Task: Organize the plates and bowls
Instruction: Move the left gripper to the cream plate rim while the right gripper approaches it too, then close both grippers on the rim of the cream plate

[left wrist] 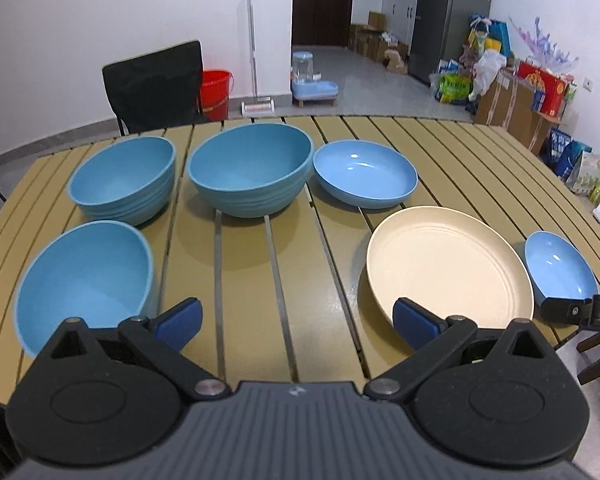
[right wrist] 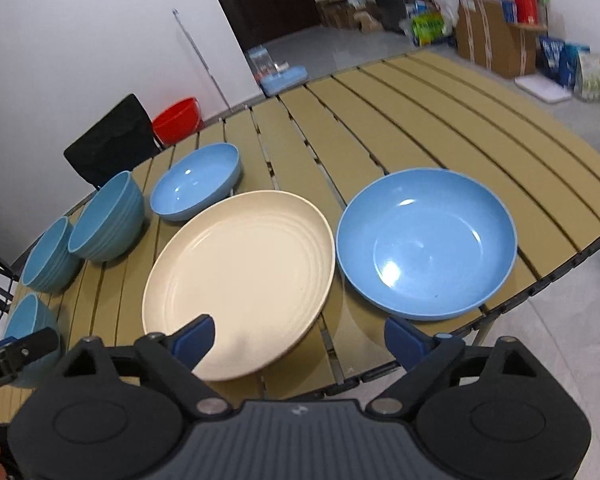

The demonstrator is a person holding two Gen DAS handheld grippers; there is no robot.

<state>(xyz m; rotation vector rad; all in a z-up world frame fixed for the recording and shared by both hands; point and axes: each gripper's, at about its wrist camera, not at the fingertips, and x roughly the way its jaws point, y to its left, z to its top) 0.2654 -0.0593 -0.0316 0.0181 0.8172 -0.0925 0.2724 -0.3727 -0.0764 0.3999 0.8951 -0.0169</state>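
Beyond the slatted table (left wrist: pixel 292 240) stand a black folding chair (left wrist: pixel 154 84), a red bucket (left wrist: pixel 216 92), a mop (left wrist: pixel 254 60) and stacked cardboard boxes (left wrist: pixel 508 100).

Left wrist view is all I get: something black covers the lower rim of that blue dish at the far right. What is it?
Observer: That is the right gripper; its jaws stand open and grip nothing.
Operator: And the dish itself?
Observer: A wide, shallow blue plate, seen whole in the right wrist view, and empty.
Operator: Is it safely on the table?
Observer: It lies flat, but its near rim sits close to the edge of the table.
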